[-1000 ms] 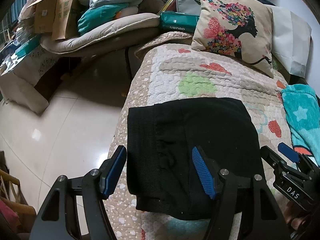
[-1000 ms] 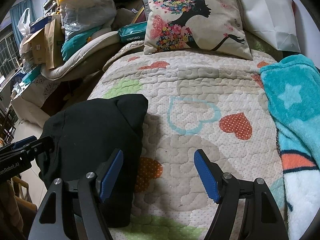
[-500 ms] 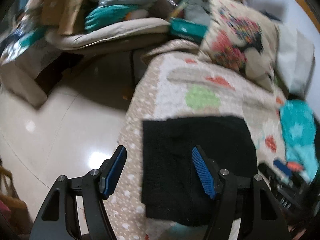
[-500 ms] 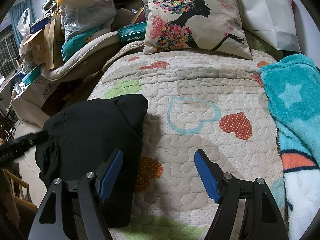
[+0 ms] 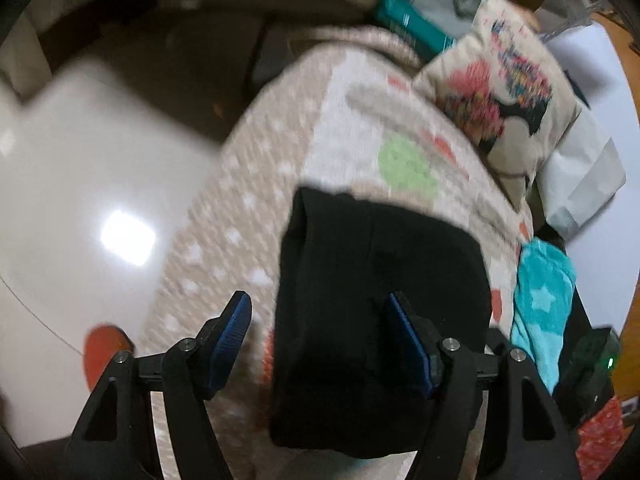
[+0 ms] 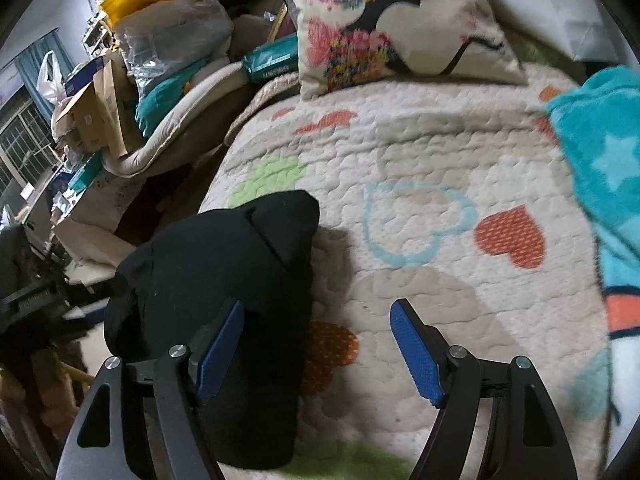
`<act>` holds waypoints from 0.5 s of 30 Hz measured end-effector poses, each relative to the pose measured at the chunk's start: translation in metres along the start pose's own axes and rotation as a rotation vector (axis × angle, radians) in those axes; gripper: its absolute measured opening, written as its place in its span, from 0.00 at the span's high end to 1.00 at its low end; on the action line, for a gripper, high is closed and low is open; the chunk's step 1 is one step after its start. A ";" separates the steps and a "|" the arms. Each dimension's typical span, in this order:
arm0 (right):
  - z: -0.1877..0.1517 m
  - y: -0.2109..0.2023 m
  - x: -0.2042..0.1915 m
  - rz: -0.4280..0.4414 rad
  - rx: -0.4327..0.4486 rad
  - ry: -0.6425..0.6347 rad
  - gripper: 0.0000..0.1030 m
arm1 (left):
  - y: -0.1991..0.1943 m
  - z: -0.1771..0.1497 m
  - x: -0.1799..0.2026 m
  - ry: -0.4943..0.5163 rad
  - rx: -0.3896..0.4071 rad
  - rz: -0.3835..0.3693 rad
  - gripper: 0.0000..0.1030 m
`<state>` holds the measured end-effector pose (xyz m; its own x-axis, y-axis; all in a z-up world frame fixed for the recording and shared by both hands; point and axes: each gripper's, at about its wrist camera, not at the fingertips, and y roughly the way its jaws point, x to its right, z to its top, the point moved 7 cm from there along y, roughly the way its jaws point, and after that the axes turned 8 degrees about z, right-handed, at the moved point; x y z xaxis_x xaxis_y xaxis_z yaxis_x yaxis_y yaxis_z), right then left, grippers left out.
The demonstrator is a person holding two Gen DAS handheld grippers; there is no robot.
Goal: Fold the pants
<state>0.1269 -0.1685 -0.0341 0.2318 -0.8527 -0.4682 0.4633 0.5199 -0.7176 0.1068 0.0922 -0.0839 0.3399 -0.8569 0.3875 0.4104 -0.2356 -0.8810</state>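
While pants [image 5: 380, 300] lie as compact black bundle at lower centre of left wrist view, near quilt [image 6: 440, 160] edge on bed, fold looks nearly done. Your left gripper [image 5: 318, 344] released, fingers straddling bundle's left half, likely to press or shift it. Your right gripper [image 6: 316, 350] released, empty, over bundle's right edge at lower left of its frame, probably to steady it.

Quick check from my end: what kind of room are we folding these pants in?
Most likely a lived-in bedroom: the black pants lie on a quilted heart-print bedspread with a printed throw pillow at its head, and stacked bags and boxes alongside.
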 end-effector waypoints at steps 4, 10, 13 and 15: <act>0.008 0.018 0.001 0.043 -0.034 0.034 0.21 | 0.018 -0.007 0.002 0.011 -0.039 0.011 0.21; 0.019 0.036 -0.003 0.099 -0.076 0.061 0.24 | 0.030 -0.007 0.000 -0.017 -0.065 -0.011 0.17; 0.020 0.041 -0.006 0.164 -0.101 0.103 0.42 | 0.024 -0.007 0.006 -0.007 -0.065 -0.062 0.46; 0.020 0.043 -0.007 0.211 -0.115 0.149 0.49 | 0.020 -0.007 0.011 0.002 -0.060 -0.087 0.51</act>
<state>0.1618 -0.1414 -0.0515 0.1805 -0.7127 -0.6778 0.3163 0.6946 -0.6461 0.1127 0.0752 -0.0992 0.3033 -0.8333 0.4622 0.3871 -0.3355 -0.8588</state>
